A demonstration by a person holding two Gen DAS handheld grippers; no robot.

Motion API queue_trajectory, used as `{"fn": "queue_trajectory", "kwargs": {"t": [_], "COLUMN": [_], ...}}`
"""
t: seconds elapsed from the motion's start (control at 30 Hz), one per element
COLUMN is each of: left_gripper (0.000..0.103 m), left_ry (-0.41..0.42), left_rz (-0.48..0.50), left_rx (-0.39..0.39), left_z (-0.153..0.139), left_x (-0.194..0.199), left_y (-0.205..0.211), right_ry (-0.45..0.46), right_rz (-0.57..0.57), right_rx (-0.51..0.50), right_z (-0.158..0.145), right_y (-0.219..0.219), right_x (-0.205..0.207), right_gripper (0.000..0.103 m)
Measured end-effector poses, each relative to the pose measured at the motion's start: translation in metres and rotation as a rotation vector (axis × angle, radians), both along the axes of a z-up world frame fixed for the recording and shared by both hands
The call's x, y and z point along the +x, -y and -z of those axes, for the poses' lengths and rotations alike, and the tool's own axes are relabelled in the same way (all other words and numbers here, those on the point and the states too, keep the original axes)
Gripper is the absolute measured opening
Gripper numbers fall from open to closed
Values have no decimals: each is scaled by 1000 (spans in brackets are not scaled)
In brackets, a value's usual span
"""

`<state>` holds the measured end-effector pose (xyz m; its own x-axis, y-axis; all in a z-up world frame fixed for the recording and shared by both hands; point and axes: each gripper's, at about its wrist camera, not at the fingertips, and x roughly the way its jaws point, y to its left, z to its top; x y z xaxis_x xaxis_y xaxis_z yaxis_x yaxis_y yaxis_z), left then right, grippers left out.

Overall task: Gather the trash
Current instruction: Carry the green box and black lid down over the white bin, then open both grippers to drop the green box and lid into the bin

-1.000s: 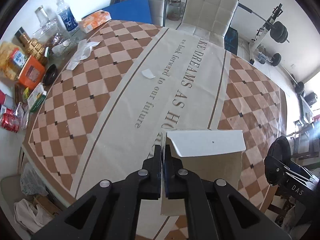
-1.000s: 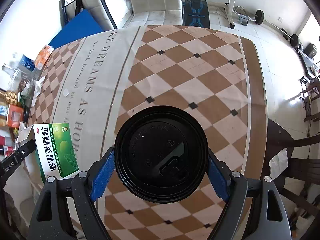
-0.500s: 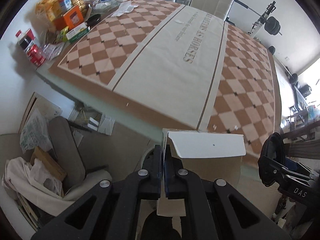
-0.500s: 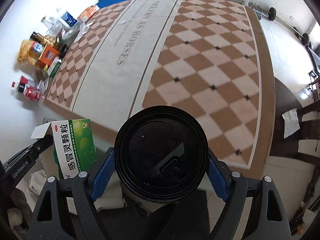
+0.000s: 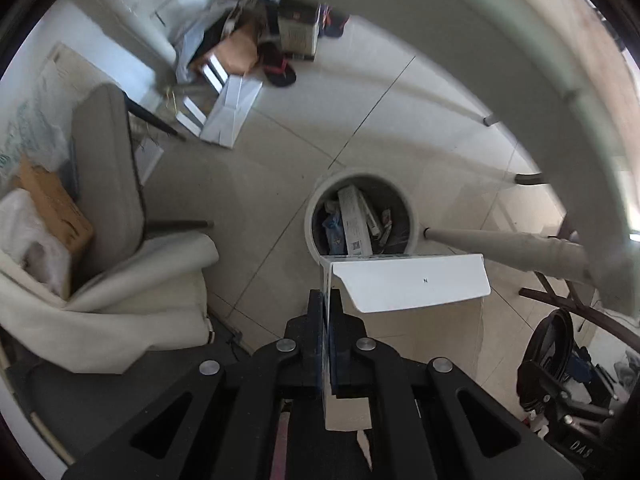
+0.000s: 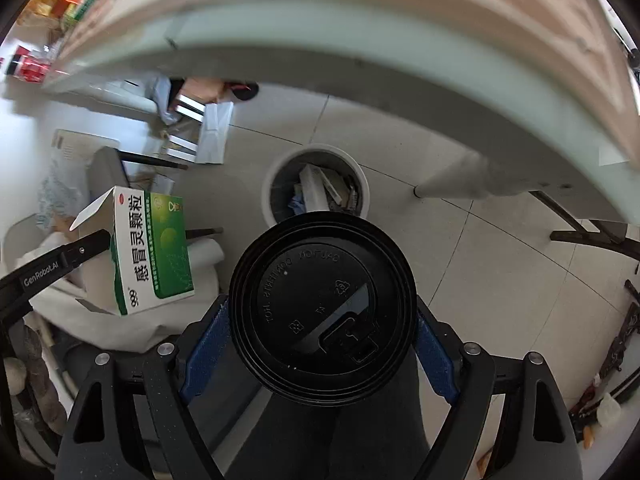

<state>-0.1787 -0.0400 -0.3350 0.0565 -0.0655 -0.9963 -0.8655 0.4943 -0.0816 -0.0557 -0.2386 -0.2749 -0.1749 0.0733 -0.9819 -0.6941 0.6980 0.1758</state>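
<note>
Both grippers had swung off the tabletop toward the waste bin (image 5: 402, 200) at centre frame, left gripper (image 5: 329, 304) pinching the medicine box (image 5: 412, 286), right gripper (image 6: 320, 320) clamping the lidded cup (image 6: 320, 304), ready for dropping.

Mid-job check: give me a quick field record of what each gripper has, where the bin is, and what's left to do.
left gripper: shut on the flap of the green medicine box, held in the air
right gripper: shut on the cup with black lid
trash bin: white, round, on the floor by the table leg, already holds boxes and wrappers
position: both items held above the floor, short of the bin, on its near side
remaining: neither item dropped in yet
</note>
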Motion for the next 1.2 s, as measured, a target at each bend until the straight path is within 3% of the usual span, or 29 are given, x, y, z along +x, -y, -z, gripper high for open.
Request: {"fn": "queue_trajectory", "kwargs": {"t": [0.23, 0.37, 0.57, 0.6, 0.63, 0.7, 0.8, 0.9, 1.1, 1.2], "left_gripper": [1, 8, 10, 21, 45, 81, 84, 103, 103, 103], "left_ry": [-39, -55, -81, -89, -85, -77, -78, -109, -131, -128], "left_rz": [3, 46, 58, 59, 56, 43, 41, 56, 62, 81], "left_rx": [-60, -89, -121, -112, -106, -90, -62, -32, 12, 16], "left_z": [147, 208, 253, 254, 256, 253, 246, 234, 173, 128], "left_x": [31, 49, 55, 56, 57, 55, 54, 52, 31, 21], "left_y": [-17, -23, -30, -30, -31, -34, -36, -35, -15, 3], "right_ry": [3, -15, -74, -79, -85, -95, -99, -91, -50, -44], "right_rz": [25, 31, 33, 32, 32, 32, 35, 41, 26, 34], "right_rx": [-32, -41, -53, -51, -49, -51, -46, -39, -54, -57], "right_z": [151, 228, 302, 309, 313, 319, 321, 311, 259, 212], "right_y": [-25, -41, -60, -63, -66, -69, -73, -74, -58, -38], "right_x": [26, 43, 53, 53, 52, 52, 53, 54, 49, 41], "right_gripper": [86, 87, 91, 92, 93, 101, 103, 103, 103, 103]}}
